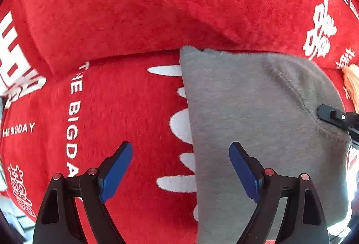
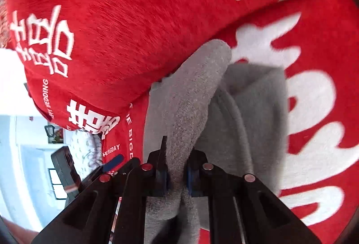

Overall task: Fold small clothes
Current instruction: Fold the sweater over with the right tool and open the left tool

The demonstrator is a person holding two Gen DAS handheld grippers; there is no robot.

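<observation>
Grey fleece, soft and a little fuzzy: that is the garment (image 1: 258,120) I am folding, and it lies on a red plush cover (image 1: 134,8) printed with white lettering, over what looks like a sofa or bed. In the left wrist view it fills the right half of the frame, with its straight left edge running from the middle down to the bottom.

My left hand-held gripper (image 1: 180,167) hangs above that edge with its blue pads spread wide and nothing between them; one finger is over red cloth, the other over grey.

My right hand-held gripper (image 2: 177,176) is pressed together on a bunched ridge of the garment, which rises from the jaws toward the middle of the right wrist view. In the left view its black tip (image 1: 332,117) shows at the right edge, set on a seam.

I judge the cloth light and limp. It will sag and drape rather than hold a shape, so a single pinch drags a peak up and leaves the rest behind. The fleece looks grippy enough not to slip from the pads, though thick layers may bunch. The sensible hold for my left side is the free straight edge or the upper corner near the middle of the frame, taking one layer cleanly so both pinches can carry the fold over evenly.
</observation>
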